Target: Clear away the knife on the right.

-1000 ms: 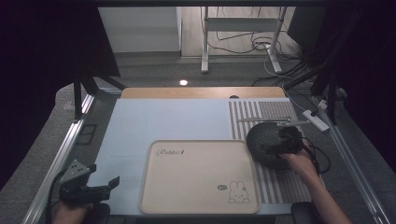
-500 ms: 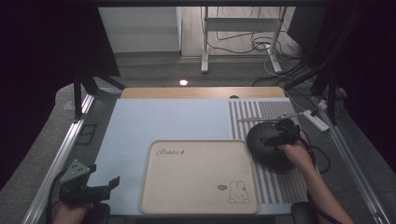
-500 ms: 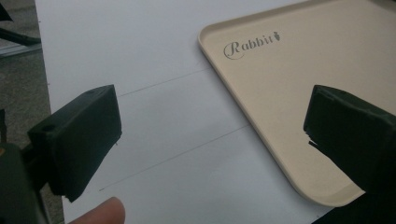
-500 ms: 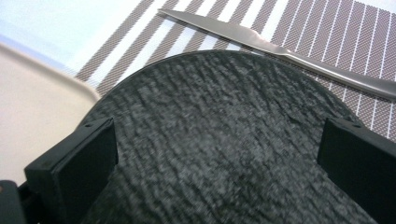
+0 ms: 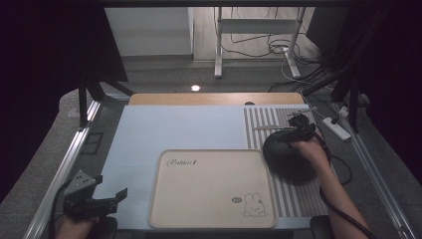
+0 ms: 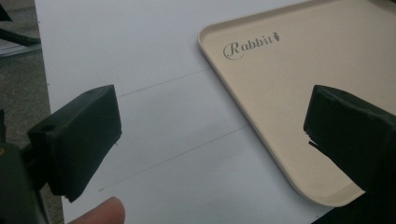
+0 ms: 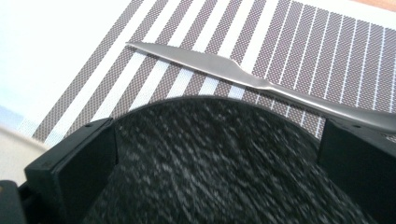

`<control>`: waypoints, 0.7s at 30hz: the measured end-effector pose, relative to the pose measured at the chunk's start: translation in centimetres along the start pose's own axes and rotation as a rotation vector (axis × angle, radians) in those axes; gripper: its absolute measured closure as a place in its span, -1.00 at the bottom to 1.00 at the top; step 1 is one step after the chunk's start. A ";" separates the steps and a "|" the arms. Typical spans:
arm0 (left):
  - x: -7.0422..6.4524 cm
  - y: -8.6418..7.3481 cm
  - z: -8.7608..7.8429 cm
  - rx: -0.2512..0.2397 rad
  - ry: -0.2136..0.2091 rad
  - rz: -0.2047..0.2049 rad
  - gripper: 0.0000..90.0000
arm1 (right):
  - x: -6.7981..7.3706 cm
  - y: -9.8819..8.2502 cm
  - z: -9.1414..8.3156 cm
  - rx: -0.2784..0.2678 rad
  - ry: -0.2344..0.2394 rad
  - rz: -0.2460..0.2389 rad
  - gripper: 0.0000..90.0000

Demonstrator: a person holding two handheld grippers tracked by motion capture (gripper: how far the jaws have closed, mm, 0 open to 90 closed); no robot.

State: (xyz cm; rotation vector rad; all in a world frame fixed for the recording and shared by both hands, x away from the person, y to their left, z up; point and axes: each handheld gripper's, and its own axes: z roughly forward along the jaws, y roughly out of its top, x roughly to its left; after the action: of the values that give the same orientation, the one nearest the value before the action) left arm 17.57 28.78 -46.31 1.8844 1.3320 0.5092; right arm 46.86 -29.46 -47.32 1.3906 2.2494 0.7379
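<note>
From the high view I count one tray (image 5: 211,186), one striped mat (image 5: 278,124), one dark plate (image 5: 286,154) and one knife (image 5: 263,128) on my table (image 5: 174,129). My right gripper (image 5: 298,128) hangs over the plate's far edge, on the mat just right of the tray; my left gripper (image 5: 112,199) sits at the near left corner, well apart from the tray, its jaws spread.

In the left gripper view, my two black jaws stand wide apart over bare table (image 6: 154,116), holding nothing. One corner of the tray (image 6: 299,84), marked "Rabbit", lies between them and to the right. One fingertip (image 6: 100,213) shows at the bottom.

In the right gripper view, my jaws are spread, one on each side of the speckled plate (image 7: 219,163), whose rim sits between them; I cannot tell whether they touch it. The single knife (image 7: 243,77) lies just beyond the plate on the mat (image 7: 327,56).
</note>
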 end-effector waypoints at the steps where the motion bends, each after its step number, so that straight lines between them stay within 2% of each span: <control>1: 0.0 0.0 0.0 0.000 0.000 0.000 -0.91 | 0.0 0.0 0.0 0.000 0.000 0.000 -1.00; 7: 0.0 0.0 0.0 -0.003 -0.002 -0.002 -0.91 | -0.9 1.1 1.3 0.063 -0.006 0.025 -1.00; 15: 0.0 0.0 0.0 0.000 -0.001 -0.001 -0.90 | -2.0 1.7 2.5 0.093 -0.038 0.004 -1.00; 18: 0.0 0.0 0.0 0.000 -0.003 -0.001 -0.90 | -2.9 2.1 2.8 0.080 -0.071 -0.003 -0.77; 19: 0.0 0.0 0.0 0.000 -0.003 -0.001 -0.90 | -2.9 2.1 2.8 0.080 -0.071 -0.003 -0.77; 20: 0.0 0.0 0.0 -0.001 -0.003 0.000 -0.90 | -3.5 2.3 2.9 0.065 -0.076 0.014 -0.53; 21: 0.0 0.0 0.0 -0.001 -0.003 0.000 -0.90 | -3.8 2.5 2.9 0.059 -0.083 0.022 -0.43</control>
State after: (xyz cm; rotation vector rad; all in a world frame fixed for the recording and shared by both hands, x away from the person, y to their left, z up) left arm 17.57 28.80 -46.33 1.8837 1.3294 0.5063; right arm 51.87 -31.30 -47.84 1.4487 2.2116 0.6146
